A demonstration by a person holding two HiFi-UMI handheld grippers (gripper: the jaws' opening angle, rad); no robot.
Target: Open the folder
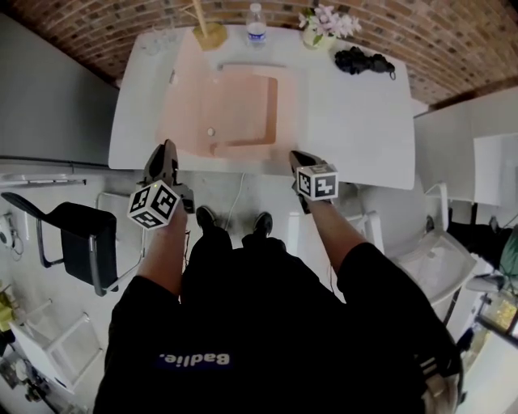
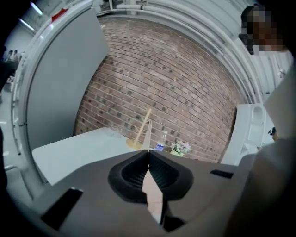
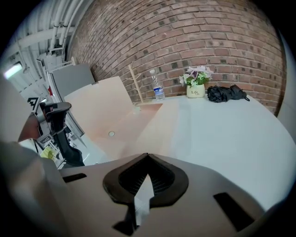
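Far left, on the floor, one black chair (image 1: pixel 81 234) stands beside the white bench (image 1: pixel 364 121). Here's the left tool (image 1: pixel 167 148), at the bench's near edge, jaws closed tip to tip with nothing in them. Just beyond it lies the one pink folder (image 1: pixel 243 105), open on the bench's left half. Its left cover leans up at a slant, and a small round snap (image 1: pixel 210 131) shows inside. At the far edge, left to right: one wooden stand (image 1: pixel 209 32) and one water bottle (image 1: pixel 256 24), its label too small to read. Next comes one pot of flowers (image 3: pixel 196 90) marked "Life", then one black bundle (image 1: pixel 364 61). Nothing sits on the folder itself. The right tool (image 1: pixel 296 156) hangs over the near edge just right of the folder, also closed and empty. Blue lettering crosses the person's dark top, upside down and too blurred to be sure of.
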